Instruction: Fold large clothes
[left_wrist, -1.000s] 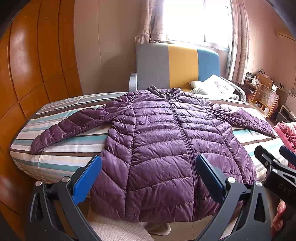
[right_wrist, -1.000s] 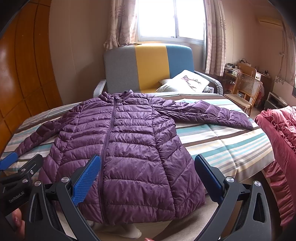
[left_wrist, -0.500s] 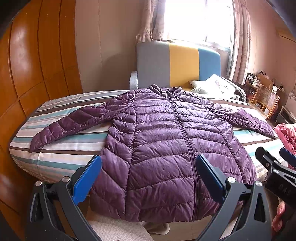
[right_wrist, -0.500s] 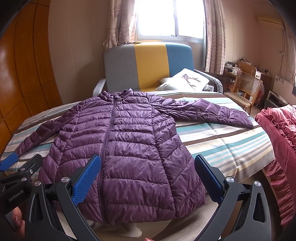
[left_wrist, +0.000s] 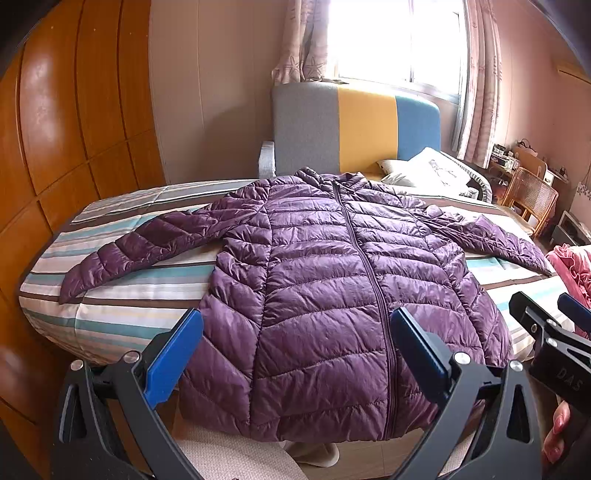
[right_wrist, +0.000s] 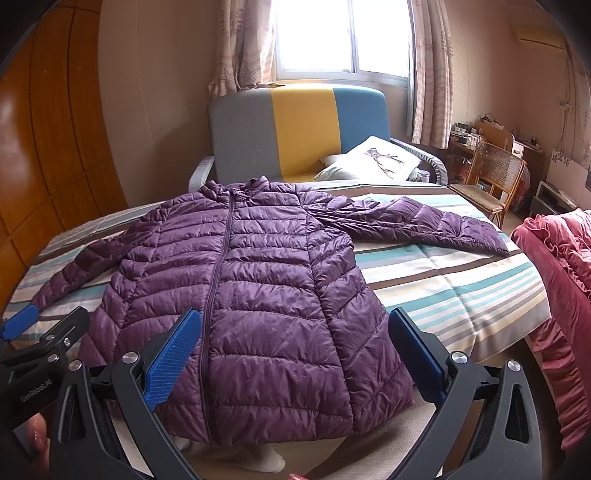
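Purple jacket (right_wrist: 258, 291) flat (zipped) on striped bed (right_wrist: 461, 295)

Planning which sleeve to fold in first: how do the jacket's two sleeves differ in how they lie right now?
The sleeve on the left gripper's side slants down toward the near edge of the striped bed; the sleeve on the right gripper's side runs more nearly straight out sideways. The first cuff lies near the bed's corner, the second near the red bedding. Both lie flat, spread, unfolded.
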